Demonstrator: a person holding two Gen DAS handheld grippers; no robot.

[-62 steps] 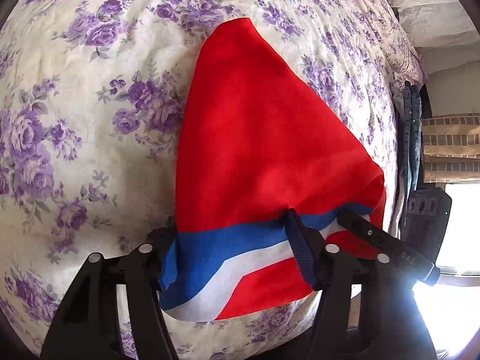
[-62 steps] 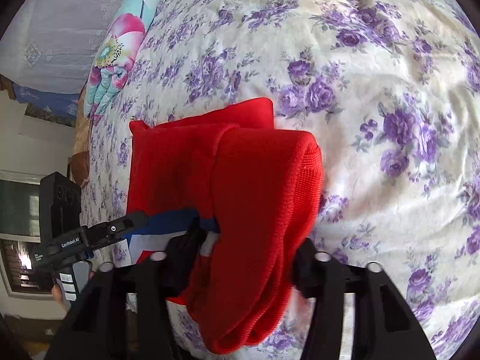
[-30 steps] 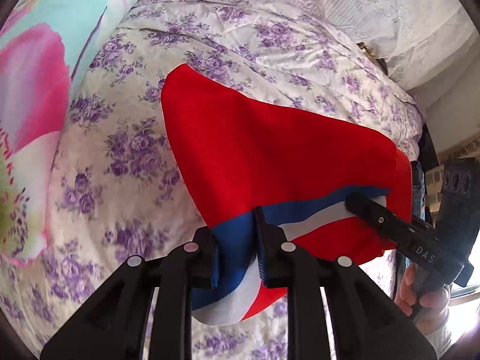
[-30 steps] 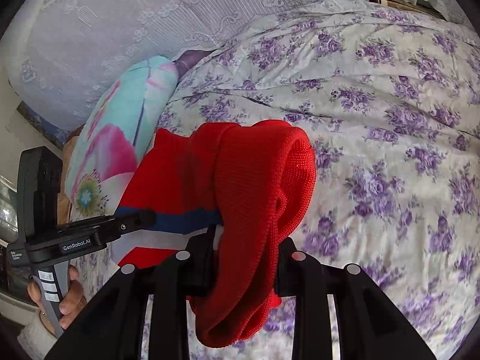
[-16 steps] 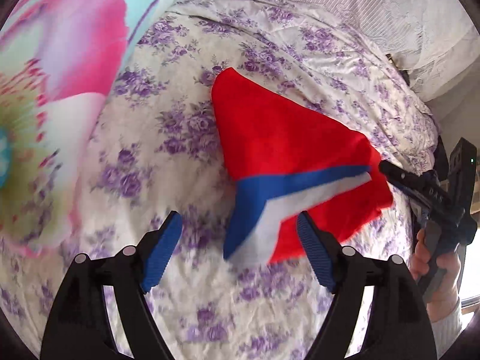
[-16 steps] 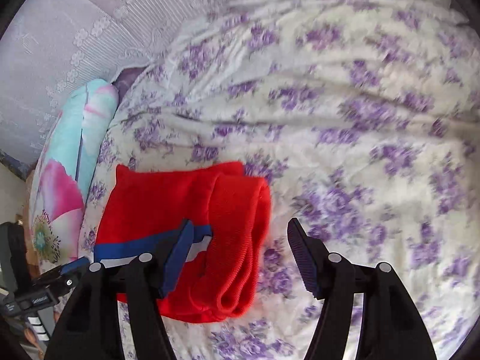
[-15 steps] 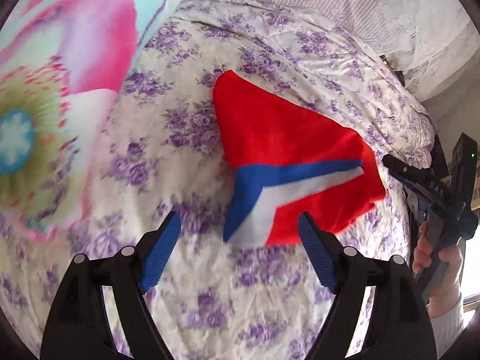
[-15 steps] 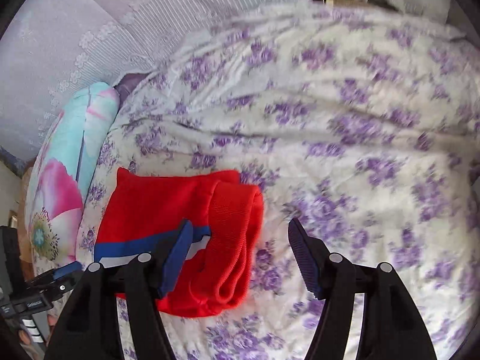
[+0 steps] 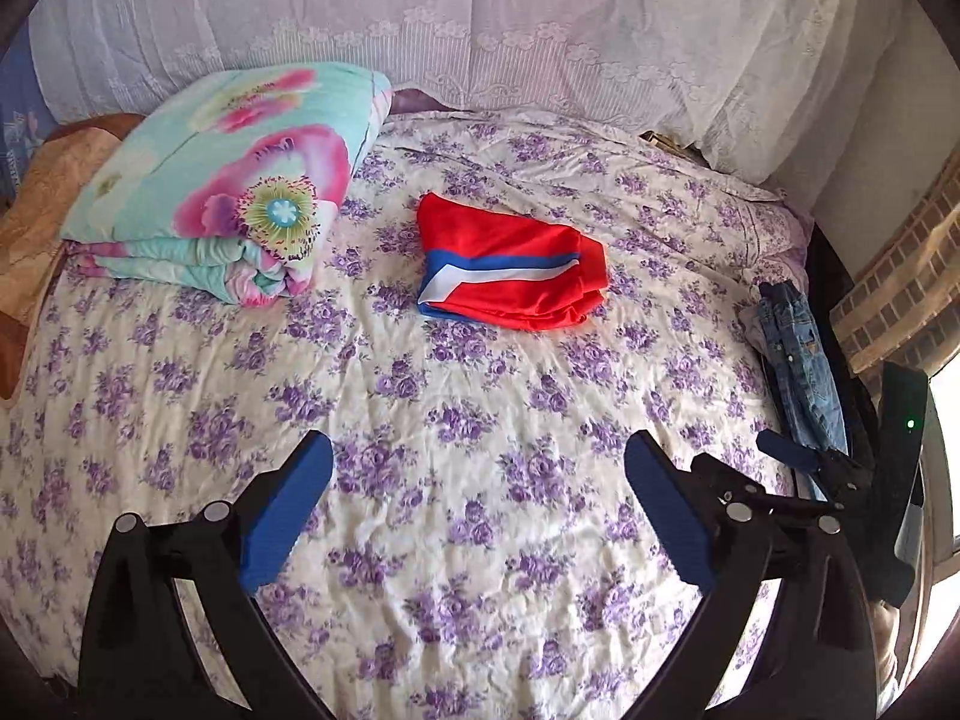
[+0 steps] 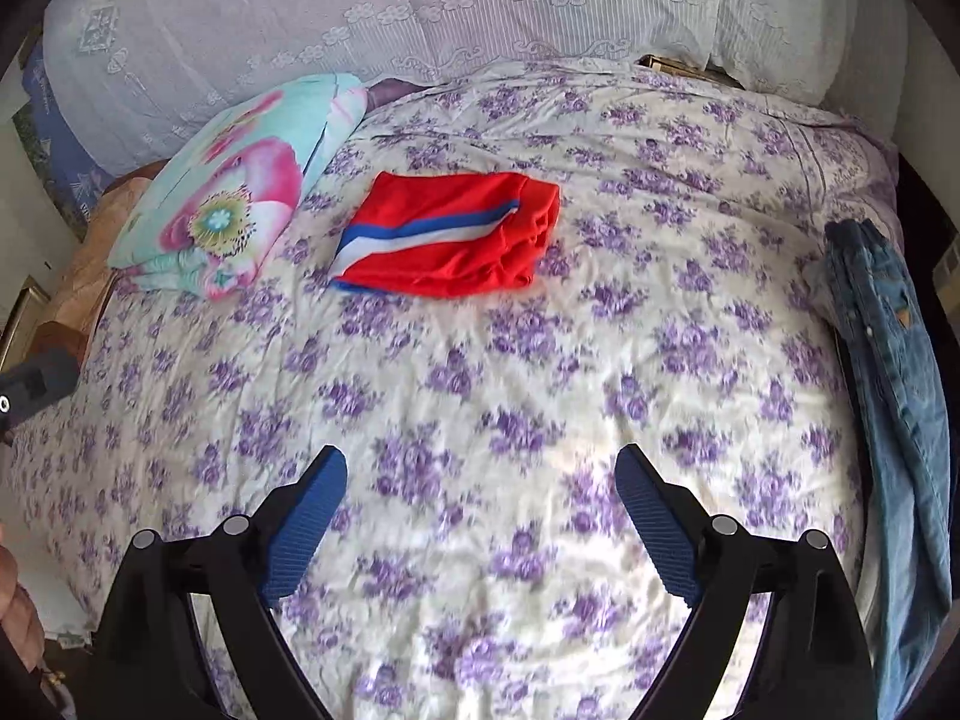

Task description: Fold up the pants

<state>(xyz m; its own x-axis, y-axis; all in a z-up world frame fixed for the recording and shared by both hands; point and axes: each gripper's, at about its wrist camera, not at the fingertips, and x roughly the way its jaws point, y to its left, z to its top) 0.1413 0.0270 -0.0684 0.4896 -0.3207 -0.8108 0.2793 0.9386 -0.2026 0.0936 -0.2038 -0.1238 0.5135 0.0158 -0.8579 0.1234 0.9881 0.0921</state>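
Red pants (image 9: 510,267), folded, lay on bed (image 9: 456,480) beside flowered quilt (image 9: 228,180), well ahead of both tongs, long axis crosswise. Left tongs (image 9: 480,516) and right tongs (image 10: 480,522) had just been opening, stood spread, empty. Jeans (image 10: 888,372) at right edge, nearer right tongs.

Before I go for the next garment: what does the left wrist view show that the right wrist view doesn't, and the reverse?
Only the left wrist view: the right claw seen from the side at its right edge, open, and the brick-patterned wall. Only the right wrist view: the jeans' long drape over the bed's right edge, and a bit of the left handset. Both views: the folded red pants lying free on the floral sheet, the folded flowered quilt beside them, the lace curtain, and each camera's own claw open and empty, left.
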